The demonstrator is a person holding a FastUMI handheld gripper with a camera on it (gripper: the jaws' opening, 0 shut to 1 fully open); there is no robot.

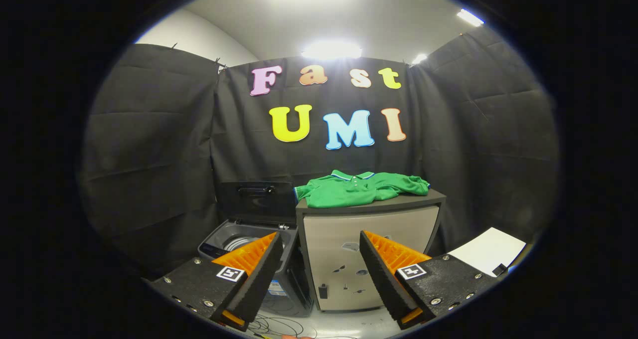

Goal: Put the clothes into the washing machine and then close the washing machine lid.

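Observation:
A green polo shirt (361,188) lies crumpled on top of a grey cabinet (369,259), well beyond my fingers. Left of the cabinet stands a top-loading washing machine (234,244) with its dark lid (255,199) raised upright at the back and its drum showing. My gripper (320,242) hangs in front of the cabinet, some way back from it. Its fingers stand wide apart with nothing between them. The left finger partly covers the washer's rim.
Black cloth walls close the booth behind and on both sides. A white sheet (488,252) lies on a surface to the right of the cabinet. Loose cables (279,324) trail on the pale floor below the washer and the cabinet.

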